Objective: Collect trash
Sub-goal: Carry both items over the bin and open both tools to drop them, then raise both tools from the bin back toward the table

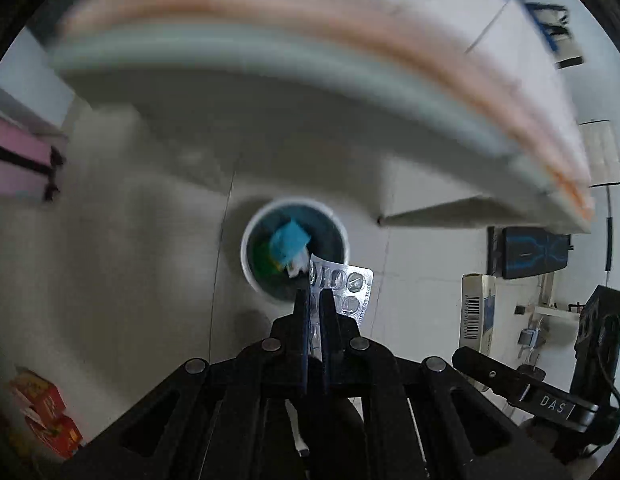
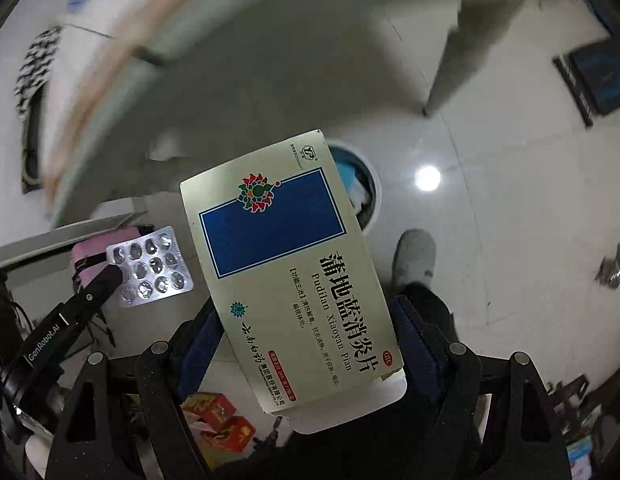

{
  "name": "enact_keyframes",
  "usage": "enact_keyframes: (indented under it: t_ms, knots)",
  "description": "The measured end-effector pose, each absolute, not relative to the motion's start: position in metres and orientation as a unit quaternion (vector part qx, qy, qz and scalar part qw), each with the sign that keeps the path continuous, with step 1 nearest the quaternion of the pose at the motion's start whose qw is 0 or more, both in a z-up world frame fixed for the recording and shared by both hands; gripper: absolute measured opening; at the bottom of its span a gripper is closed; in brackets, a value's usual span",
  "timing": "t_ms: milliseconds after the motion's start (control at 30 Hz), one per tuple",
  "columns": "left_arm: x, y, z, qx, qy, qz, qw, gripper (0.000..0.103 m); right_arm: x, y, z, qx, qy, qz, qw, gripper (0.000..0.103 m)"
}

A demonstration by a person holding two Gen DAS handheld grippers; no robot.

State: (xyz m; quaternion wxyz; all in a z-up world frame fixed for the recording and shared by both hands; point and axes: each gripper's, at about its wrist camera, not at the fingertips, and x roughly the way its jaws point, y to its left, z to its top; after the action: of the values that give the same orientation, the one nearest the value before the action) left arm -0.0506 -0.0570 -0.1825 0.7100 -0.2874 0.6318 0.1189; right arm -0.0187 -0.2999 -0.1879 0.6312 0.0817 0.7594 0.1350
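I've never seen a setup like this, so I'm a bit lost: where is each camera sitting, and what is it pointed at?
Left wrist: sits on the left claw, looking down at the bin on the floor; it grips a pill sheet; the right claw shows at right.
Right wrist: sits on the right claw, looking down; it holds a medicine box; the person's slipper shows.
Shared: bin, pill sheet, medicine box.

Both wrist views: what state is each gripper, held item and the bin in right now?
left gripper: shut on the blister pack
blister pack: pinched on edge, above the bin's rim
right gripper: shut on the medicine box
medicine box: held flat, end flap open
trash bin: upright on floor, open, trash already inside
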Motion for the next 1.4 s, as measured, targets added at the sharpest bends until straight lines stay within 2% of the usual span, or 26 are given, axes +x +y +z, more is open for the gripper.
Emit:
enact_keyframes:
  t_ms: [233,333,367,400,433,467,500,600,767,1000,1400]
  knots:
    - [-0.025,-0.068,-0.325,-0.29,0.662,0.11,0.682,0.004,-0.01,-0.309,-0.346,0.116,0.78,0.117,0.604,0.084]
    - [-0.019,-0.065,-0.37,-0.289,0.67,0.115,0.674,0.017,0.001,-0.302,-0.406,0.119,0.786,0.125,0.594,0.085]
    - [-0.018,-0.063,-0.377,-0.291,0.67,0.119,0.672,0.043,0.004,-0.3,-0.424,0.126,0.786,0.13,0.591,0.085]
    - [-0.016,-0.06,-0.385,-0.292,0.671,0.124,0.671,0.08,0.01,-0.297,-0.438,0.133,0.787,0.135,0.587,0.085]
    - [-0.016,-0.058,-0.392,-0.292,0.671,0.128,0.67,0.09,0.013,-0.296,-0.454,0.14,0.787,0.141,0.584,0.088]
    - [-0.016,-0.057,-0.398,-0.29,0.67,0.134,0.67,0.093,0.015,-0.294,-0.466,0.141,0.787,0.148,0.582,0.093]
    - [-0.019,-0.053,-0.399,-0.289,0.671,0.137,0.669,0.093,0.016,-0.292,-0.476,0.14,0.787,0.156,0.58,0.103]
    - [-0.022,-0.049,-0.398,-0.266,0.677,0.152,0.669,0.094,0.02,-0.287,-0.488,0.119,0.785,0.16,0.587,0.103]
    - [-0.037,-0.054,-0.377,-0.195,0.67,0.189,0.691,0.095,0.015,-0.275,-0.47,-0.005,0.762,0.139,0.632,0.103]
    - [-0.055,-0.063,-0.338,-0.163,0.665,0.2,0.701,0.095,0.006,-0.267,-0.425,-0.085,0.73,0.124,0.667,0.103]
    - [-0.076,-0.075,-0.246,-0.157,0.654,0.202,0.712,0.095,-0.012,-0.269,-0.305,-0.095,0.706,0.131,0.689,0.103]
